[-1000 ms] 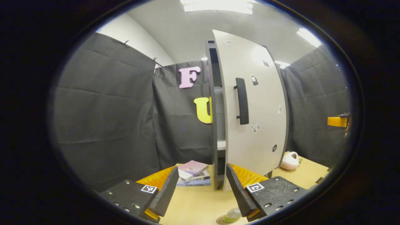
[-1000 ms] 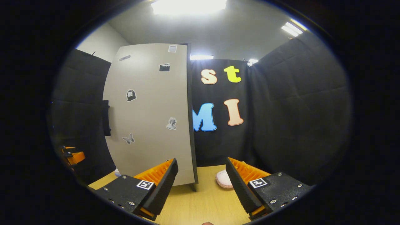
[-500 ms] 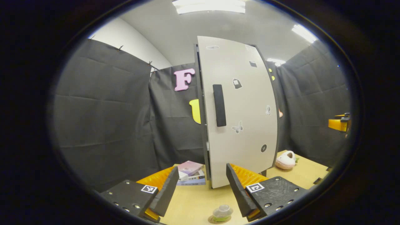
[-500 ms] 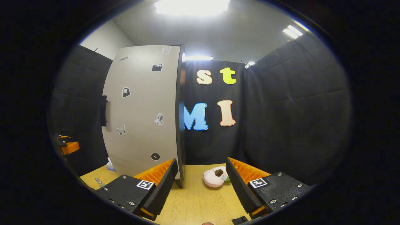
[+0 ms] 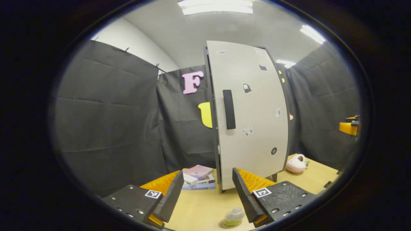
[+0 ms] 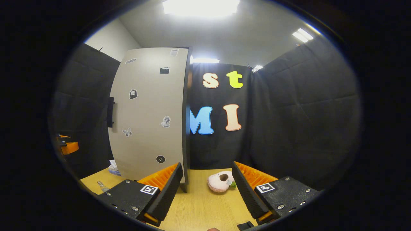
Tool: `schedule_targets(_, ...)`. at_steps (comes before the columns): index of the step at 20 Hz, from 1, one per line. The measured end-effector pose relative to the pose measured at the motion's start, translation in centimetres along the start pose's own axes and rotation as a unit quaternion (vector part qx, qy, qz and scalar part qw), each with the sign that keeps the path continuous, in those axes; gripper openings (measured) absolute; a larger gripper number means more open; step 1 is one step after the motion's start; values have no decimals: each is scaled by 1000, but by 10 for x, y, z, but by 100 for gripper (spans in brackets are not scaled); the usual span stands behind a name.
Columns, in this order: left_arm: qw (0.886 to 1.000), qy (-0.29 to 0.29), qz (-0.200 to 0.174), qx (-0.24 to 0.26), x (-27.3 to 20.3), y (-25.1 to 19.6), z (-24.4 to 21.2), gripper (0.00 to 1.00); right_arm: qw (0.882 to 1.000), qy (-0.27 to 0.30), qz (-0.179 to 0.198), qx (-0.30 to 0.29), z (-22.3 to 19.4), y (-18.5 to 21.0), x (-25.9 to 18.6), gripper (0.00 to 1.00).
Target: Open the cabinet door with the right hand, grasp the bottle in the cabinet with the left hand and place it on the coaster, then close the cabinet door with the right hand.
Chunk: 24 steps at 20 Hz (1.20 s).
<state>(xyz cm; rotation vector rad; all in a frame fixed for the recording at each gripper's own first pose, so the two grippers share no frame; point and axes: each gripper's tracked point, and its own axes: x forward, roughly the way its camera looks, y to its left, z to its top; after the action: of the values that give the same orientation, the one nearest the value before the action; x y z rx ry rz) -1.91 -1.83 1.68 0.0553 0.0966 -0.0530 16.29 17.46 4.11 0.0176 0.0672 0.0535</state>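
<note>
Cabinet door [image 5: 252,112] flush shut, stickers on its face too small to read; black handle [image 5: 229,109] upright. Left gripper [image 5: 208,194] and right gripper [image 6: 207,189] both spread wide, nothing held. Book stack [image 5: 198,177] beside cabinet, spine print illegible. Bottle [image 5: 233,217] upright on coaster [image 5: 223,225], on table [image 5: 199,208] between left gripper's fingers.

Cabinet [image 5: 250,112] standing on worktop [image 5: 199,208]; books [image 5: 199,178] lying left of it, bottle [image 5: 233,216] sitting on coaster [image 5: 224,224] in front.
</note>
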Motion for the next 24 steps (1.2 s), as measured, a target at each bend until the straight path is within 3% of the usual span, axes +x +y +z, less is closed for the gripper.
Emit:
schedule_targets(2,1000,0,-2,-3,-1,0,0,87,1000,0,-1,-2,-2,1,-1,95)
schedule_targets(3,1000,0,-2,-2,-2,2,0,92,1000,0,-2,-1,-3,4,-1,95)
schedule_targets(6,1000,2,-1,1,-2,5,-3,87,1000,2,-3,3,-5,6,1,95)
schedule_targets(9,1000,1,-2,4,-1,8,-3,87,1000,2,-2,3,-7,11,3,95)
schedule_targets(10,1000,0,-3,3,-2,9,-3,92,1000,3,-1,4,-7,12,4,95)
schedule_targets(13,1000,0,-3,4,3,12,-5,92,1000,1,1,6,-8,16,6,95)
schedule_targets(14,1000,-1,-4,4,3,12,-4,87,1000,0,0,5,-7,16,6,95)
schedule_targets(18,1000,-2,-5,5,6,11,-3,87,1000,-3,-5,6,-7,14,10,95)
schedule_targets(19,1000,-2,-6,4,8,10,-5,92,1000,-4,-6,7,-6,11,11,95)
schedule_targets(21,1000,-2,-5,2,10,9,-5,87,1000,-6,-7,9,-4,11,15,95)
schedule_targets(24,1000,-3,-4,5,17,10,-2,92,1000,-9,-9,5,-1,9,17,95)
